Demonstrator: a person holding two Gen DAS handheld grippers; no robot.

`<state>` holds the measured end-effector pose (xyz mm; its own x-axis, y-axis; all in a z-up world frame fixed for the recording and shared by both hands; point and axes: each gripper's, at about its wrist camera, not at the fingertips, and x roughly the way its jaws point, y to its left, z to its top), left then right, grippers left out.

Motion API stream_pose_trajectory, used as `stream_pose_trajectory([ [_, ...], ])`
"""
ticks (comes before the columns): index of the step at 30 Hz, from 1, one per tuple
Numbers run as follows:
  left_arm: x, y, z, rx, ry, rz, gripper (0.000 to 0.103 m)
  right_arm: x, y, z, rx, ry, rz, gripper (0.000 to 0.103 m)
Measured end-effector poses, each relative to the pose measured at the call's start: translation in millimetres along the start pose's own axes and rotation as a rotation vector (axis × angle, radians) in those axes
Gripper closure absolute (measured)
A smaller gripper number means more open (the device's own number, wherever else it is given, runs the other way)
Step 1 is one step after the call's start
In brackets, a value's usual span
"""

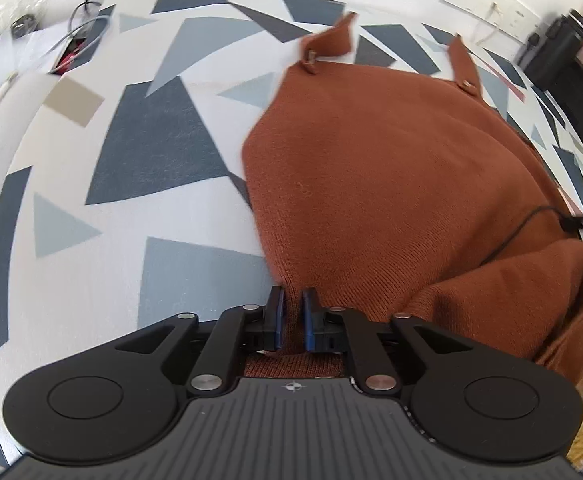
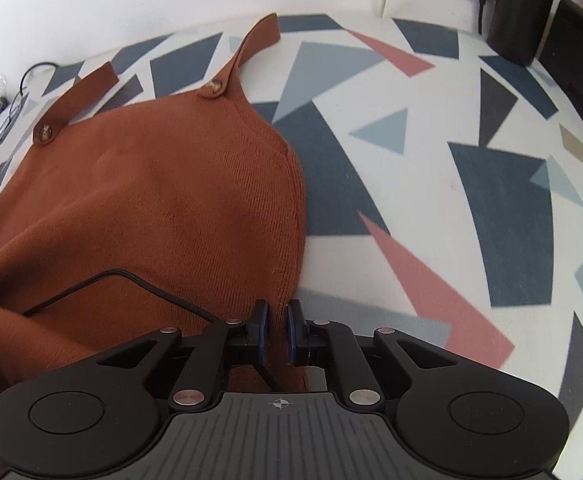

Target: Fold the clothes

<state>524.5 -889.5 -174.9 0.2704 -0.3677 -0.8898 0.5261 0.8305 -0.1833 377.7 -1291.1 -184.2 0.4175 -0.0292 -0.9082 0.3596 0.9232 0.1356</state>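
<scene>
Counter (image 2: 431, 160) with grey, blue and pink shapes fills both views. Most of the rust-brown knit dress (image 1: 391, 184) lies flat on it, its two buttoned straps at the far end. Near end lifts up. Left hand-held gripper (image 1: 292, 320) pinches the near left edge of the cloth. Right hand-held gripper (image 2: 277, 332) pinches the near right edge. A thin black cable (image 2: 131, 280) lies over the dress.

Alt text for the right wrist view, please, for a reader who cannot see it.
The right gripper pinches the near edge of a rust-brown knitted garment lying on a geometric-patterned tablecloth. Two buttoned straps point towards the white wall, and a black cable crosses the cloth.
</scene>
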Motion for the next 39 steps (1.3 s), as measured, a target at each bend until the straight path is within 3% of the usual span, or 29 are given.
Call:
stream_pose_trajectory([
  [2,-7.0,1.7,5.1,0.004,-0.036,0.029,0.076,-3.4,0.3,3.8,0.002,0.030,-0.003,0.075],
  [4,-17.5,3.0,15.5,0.006,-0.100,0.048,0.071,-15.9,-0.6,15.0,0.006,-0.016,0.018,0.071],
  [8,-21.1,-1.3,44.3,-0.018,-0.180,-0.005,0.064,-32.6,-3.4,64.9,0.027,-0.141,0.081,0.063],
  [11,2.8,-22.4,60.8,0.038,-0.151,-0.031,0.064,-27.7,1.4,111.9,0.012,-0.209,0.108,0.063],
  [14,25.2,-39.5,59.5,0.110,-0.101,0.024,0.064,1.0,12.2,164.6,-0.023,-0.245,0.105,0.063],
  [16,34.5,-40.7,54.7,0.126,-0.068,0.046,0.064,27.2,19.3,192.6,-0.027,-0.224,0.111,0.063],
  [21,37.2,-39.8,46.5,0.142,-0.084,0.060,0.064,87.8,12.7,238.4,-0.027,-0.192,0.065,0.063],
  [22,38.4,-41.7,47.2,0.147,-0.081,0.070,0.064,96.7,9.5,243.6,-0.010,-0.186,0.067,0.065],
  [26,40.2,-40.7,49.3,0.110,-0.077,0.067,0.062,121.3,5.3,252.2,0.001,-0.145,0.073,0.094],
  [28,39.5,-35.9,50.4,0.074,-0.077,0.048,0.062,121.4,7.1,254.8,-0.022,-0.160,0.117,0.099],
  [33,38.2,-28.2,54.6,0.002,-0.068,0.016,0.062,99.2,1.6,259.3,-0.040,-0.332,0.431,0.095],
  [35,38.4,-30.4,54.1,0.014,-0.066,0.027,0.062,103.5,0.0,263.1,-0.066,-0.334,0.327,0.065],
  [37,38.9,-32.9,53.4,0.028,-0.067,0.040,0.062,109.1,-4.9,263.6,-0.078,-0.355,0.175,0.058],
  [39,38.7,-33.0,52.8,0.028,-0.069,0.043,0.062,107.4,-15.5,262.1,-0.038,-0.362,0.136,0.058],
])
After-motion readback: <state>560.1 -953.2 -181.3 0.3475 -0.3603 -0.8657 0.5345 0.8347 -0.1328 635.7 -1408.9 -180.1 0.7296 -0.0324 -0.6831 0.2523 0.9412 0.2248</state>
